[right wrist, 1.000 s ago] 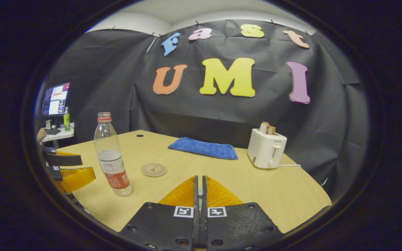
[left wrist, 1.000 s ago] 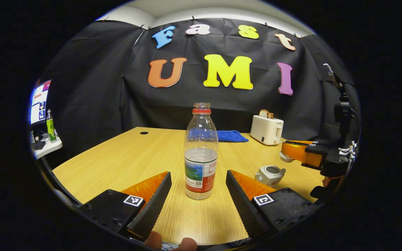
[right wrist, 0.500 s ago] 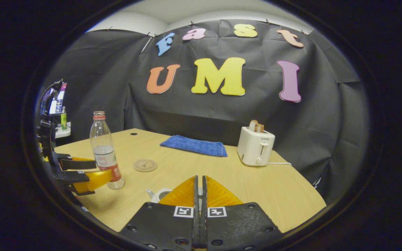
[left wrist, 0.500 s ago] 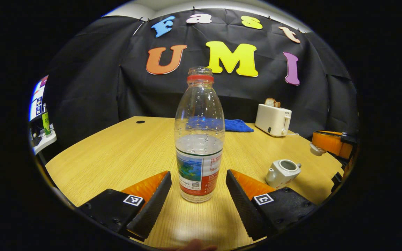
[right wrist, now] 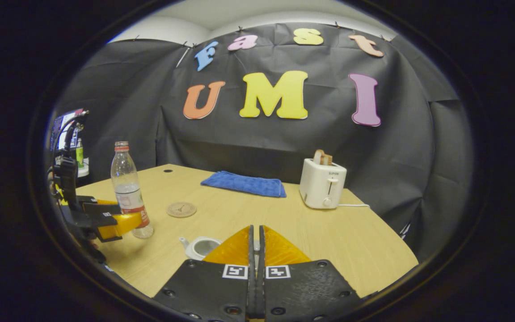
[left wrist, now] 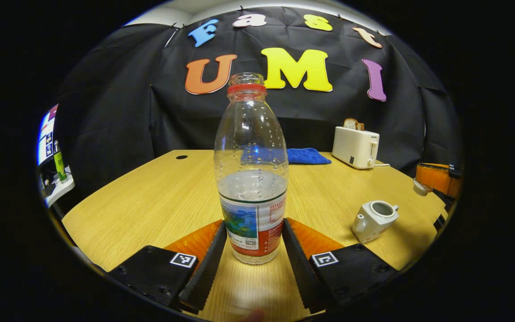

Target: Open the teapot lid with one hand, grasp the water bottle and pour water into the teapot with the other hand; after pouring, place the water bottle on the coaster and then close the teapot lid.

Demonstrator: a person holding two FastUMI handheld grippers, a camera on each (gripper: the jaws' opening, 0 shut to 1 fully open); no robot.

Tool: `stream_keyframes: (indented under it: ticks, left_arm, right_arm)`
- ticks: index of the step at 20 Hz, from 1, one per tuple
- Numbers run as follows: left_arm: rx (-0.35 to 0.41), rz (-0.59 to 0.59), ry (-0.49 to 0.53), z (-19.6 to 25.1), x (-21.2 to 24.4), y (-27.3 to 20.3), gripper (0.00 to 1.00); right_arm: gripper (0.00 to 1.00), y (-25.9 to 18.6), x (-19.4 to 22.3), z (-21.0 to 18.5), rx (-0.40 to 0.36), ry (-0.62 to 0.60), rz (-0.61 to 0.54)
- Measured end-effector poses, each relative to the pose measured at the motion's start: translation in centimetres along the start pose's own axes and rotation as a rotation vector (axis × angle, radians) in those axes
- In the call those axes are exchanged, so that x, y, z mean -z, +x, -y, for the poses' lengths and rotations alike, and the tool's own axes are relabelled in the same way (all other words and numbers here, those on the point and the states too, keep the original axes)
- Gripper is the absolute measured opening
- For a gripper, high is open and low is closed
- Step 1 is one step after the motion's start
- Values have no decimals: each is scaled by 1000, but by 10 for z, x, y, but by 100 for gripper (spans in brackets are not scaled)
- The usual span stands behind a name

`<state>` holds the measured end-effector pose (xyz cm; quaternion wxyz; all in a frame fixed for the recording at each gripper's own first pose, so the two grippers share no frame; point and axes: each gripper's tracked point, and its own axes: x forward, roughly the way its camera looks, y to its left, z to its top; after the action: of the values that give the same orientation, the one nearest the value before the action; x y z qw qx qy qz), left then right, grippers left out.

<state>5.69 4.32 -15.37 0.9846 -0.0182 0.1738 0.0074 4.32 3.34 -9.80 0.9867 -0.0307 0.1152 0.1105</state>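
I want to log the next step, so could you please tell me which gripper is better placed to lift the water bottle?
Left. The left gripper brackets the water bottle; the right gripper holds the lid.

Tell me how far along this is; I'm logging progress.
Done: the teapot stands open, its lid in the right gripper. In hand: the left gripper closes round the upright bottle. Left: pouring, setting it on the coaster, relidding.

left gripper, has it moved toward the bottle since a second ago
Yes. In the right gripper view the left gripper has advanced to the water bottle, which stands unmoved beside the coaster; its fingers now flank it.
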Motion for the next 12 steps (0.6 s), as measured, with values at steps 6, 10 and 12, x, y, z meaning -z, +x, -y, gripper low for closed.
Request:
stream_keyframes:
  ticks: [6, 10, 12]
  left_arm:
    - [-62, 19, 218, -17, -20, -8, 76]
    - [-176, 59, 472, -48, -42, -12, 74]
    - [-249, 71, 636, -63, -53, -15, 74]
  right_arm:
    - [0, -7, -4, 9, -4, 13, 15]
    - [0, -13, -3, 22, 1, 22, 14]
    - [0, -16, -3, 28, 6, 23, 18]
